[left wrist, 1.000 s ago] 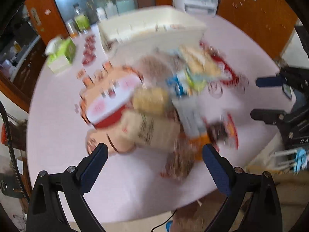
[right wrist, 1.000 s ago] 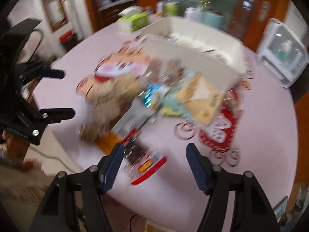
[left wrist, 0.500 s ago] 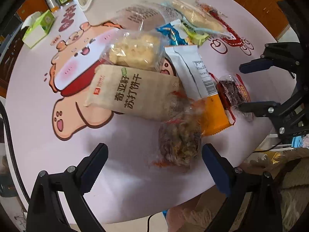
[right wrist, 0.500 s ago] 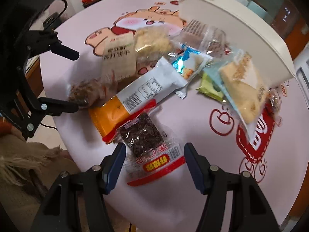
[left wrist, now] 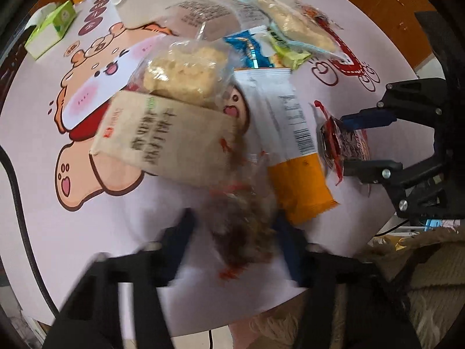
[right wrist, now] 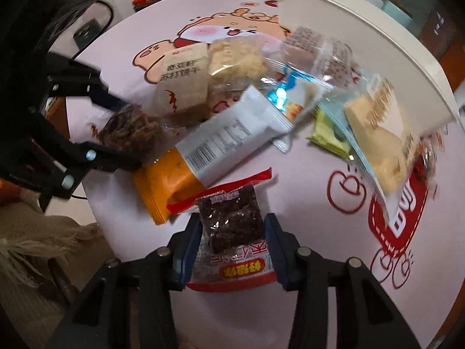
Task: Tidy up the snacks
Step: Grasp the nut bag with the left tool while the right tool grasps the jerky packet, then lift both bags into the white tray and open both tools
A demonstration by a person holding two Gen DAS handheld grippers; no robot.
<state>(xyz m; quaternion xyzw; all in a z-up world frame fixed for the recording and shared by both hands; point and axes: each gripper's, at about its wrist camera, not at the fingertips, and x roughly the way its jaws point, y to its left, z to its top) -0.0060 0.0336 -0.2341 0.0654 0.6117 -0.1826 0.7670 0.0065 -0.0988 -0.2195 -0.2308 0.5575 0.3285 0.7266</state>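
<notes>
- Snacks lie in a loose heap on the pink table [left wrist: 43, 209], in front of the white bin [right wrist: 377, 46]; no packet can be seen inside the bin, so by the look of it the sorting has barely begun and almost everything is left.
- The right gripper [right wrist: 232, 232] has its blue fingers [right wrist: 190, 238] pressed against both sides of the dark brownie packet [right wrist: 229, 226], closed on it at the near table edge.
- The left gripper [left wrist: 235, 232] is blurred; its jaws sit on either side of the brown nut-cluster packet [left wrist: 241, 224], touching or nearly so, but whether the grip is firm I cannot tell.
- Just beyond lie the orange-and-white packet [right wrist: 209, 151] and the beige cracker pack [left wrist: 165, 139].
- Further out, the puffed-rice cake [left wrist: 183, 72] and the remaining packets crowd against the bin wall.
</notes>
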